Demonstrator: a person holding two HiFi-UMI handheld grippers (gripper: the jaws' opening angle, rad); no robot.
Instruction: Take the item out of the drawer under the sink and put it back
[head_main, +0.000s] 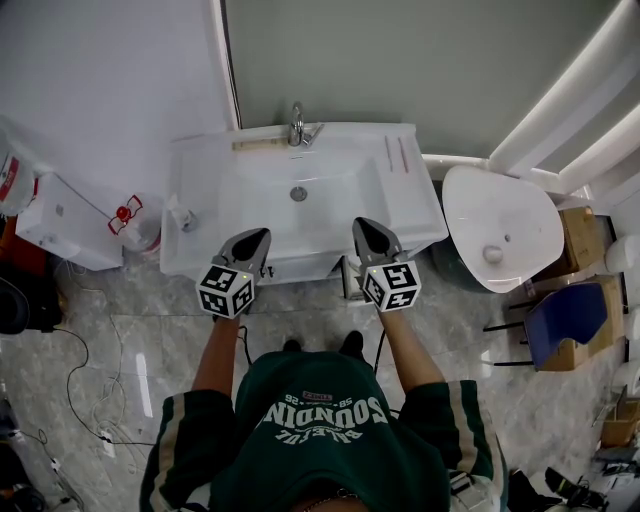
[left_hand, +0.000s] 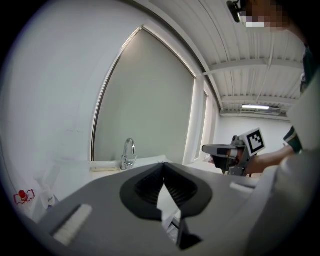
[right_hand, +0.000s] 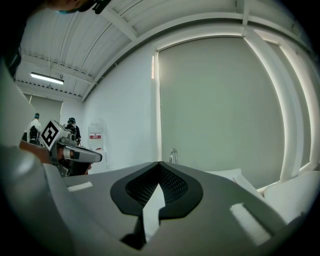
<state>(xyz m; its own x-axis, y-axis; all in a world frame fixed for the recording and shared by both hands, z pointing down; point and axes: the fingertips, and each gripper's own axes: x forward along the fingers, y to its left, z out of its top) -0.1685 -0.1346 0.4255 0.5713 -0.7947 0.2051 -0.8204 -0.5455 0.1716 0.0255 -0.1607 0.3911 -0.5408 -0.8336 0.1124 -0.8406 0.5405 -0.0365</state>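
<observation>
On my feed: grey left gripper (head_main: 262, 236) and grey right gripper (head_main: 361, 226), forearms extended side by side, both pointing near level at the front rim of the white rectangular ceramic sink (head_main: 305, 246), jaws pressed together, empty (item out of sight).

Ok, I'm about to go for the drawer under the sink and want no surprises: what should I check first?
1. Left gripper empty: ok, jaws together on nothing.
2. Right gripper empty: ok, jaws together on nothing.
3. Jaws open for a handle: not ok, both are shut.
4. Grippers down at drawer level: not ok, both point out over the front rim of the white ceramic basin, toward the chrome tap.
5. Drawer shut or open: cannot tell, the white cabinet front shows only edge-on.
6. Item inside: cannot tell, it is hidden.
</observation>
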